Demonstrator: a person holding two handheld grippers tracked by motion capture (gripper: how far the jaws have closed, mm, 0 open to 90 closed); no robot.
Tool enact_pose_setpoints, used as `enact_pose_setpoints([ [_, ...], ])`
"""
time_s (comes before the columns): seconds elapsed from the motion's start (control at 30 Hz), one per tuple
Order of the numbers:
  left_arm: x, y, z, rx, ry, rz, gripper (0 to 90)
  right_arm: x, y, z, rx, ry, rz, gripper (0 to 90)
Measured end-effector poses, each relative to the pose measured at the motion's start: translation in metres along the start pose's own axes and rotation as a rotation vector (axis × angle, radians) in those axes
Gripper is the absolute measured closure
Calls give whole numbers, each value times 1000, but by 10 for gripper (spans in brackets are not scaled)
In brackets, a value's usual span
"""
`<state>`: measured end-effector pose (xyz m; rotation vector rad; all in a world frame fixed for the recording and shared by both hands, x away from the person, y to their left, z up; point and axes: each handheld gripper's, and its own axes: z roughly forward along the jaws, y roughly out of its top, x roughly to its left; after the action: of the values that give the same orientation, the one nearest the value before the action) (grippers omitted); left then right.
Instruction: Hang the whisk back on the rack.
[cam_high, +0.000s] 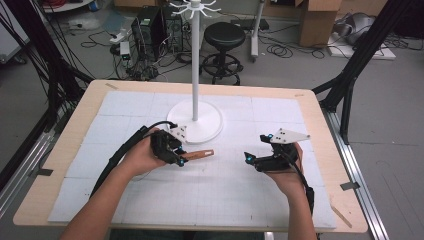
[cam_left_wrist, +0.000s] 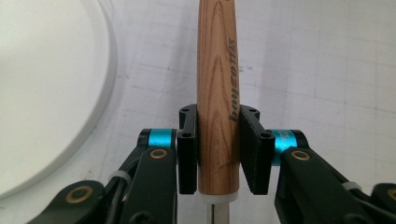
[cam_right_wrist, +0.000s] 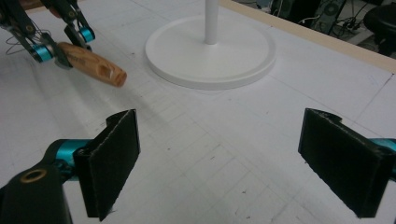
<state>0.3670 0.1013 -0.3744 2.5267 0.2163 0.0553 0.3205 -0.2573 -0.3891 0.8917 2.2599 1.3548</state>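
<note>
A wooden handle (cam_high: 199, 154) with dark lettering points right, just above the white mat, in front of the stand's base. My left gripper (cam_high: 180, 159) is shut on it. In the left gripper view both black pads press the handle (cam_left_wrist: 217, 107) near its lower end, where a pale collar and a metal shaft begin. My right gripper (cam_high: 248, 159) rests to the right, open, with nothing between its wide-apart pads (cam_right_wrist: 114, 154). From the right gripper view, the handle (cam_right_wrist: 93, 64) and the left gripper (cam_right_wrist: 60, 46) lie at upper left.
A white stand with a round base (cam_high: 209, 131) and a tall pole (cam_high: 195, 70), hooks at its top, rises at the table's middle back. A white gridded mat (cam_high: 210, 200) covers the wooden table (cam_high: 65, 145). A stool and cables sit on the floor beyond.
</note>
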Motion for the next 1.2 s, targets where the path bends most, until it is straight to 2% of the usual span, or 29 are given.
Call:
enact_pose_setpoints([
  [0.17,3,4,-17,-73,17,-16,708,1,0,1,4,2,-1,118],
  [0.3,6,8,-28,-97,39,-27,708,1,0,1,1,1,-3,118],
  [0.47,10,13,-42,-174,49,-53,707,1,0,2,7,2,-3,118],
  [0.6,13,16,-51,-187,65,-67,707,1,0,1,6,3,1,118],
  [0.67,15,17,-55,-205,65,-82,707,0,0,1,3,2,0,118],
  [0.8,17,17,-66,-282,61,-126,707,0,0,1,3,2,0,118],
  [1.0,20,14,-82,-344,95,-139,707,1,0,2,9,3,0,118],
  [1.2,24,19,-96,-375,112,-138,707,2,0,2,13,2,-3,118],
])
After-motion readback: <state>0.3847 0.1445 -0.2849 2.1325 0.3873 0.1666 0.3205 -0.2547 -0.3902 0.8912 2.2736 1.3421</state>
